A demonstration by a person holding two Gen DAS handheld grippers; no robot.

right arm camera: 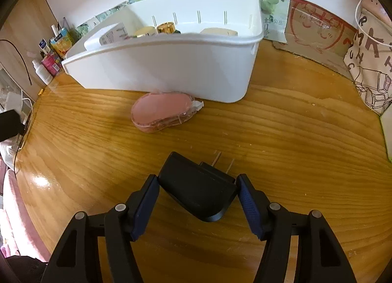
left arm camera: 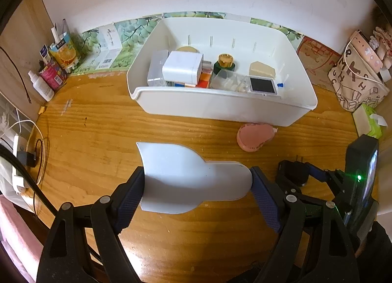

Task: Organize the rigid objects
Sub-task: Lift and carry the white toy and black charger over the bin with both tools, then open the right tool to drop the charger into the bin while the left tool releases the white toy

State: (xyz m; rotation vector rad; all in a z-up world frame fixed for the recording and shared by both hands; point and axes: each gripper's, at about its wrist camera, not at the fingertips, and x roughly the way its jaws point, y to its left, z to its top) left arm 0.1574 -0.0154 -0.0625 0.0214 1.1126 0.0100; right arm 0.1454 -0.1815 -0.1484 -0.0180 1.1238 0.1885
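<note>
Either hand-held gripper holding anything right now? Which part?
Both. The left hand-held gripper clamps the white plastic piece across its narrower end. The right hand-held gripper grips the black plug adapter by its body sides, prongs pointing away.

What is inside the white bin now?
The white bin holds a white charger block, a gold-capped green jar, a small screen device and a beige wedge. Whatever lies beneath them is covered.
</note>
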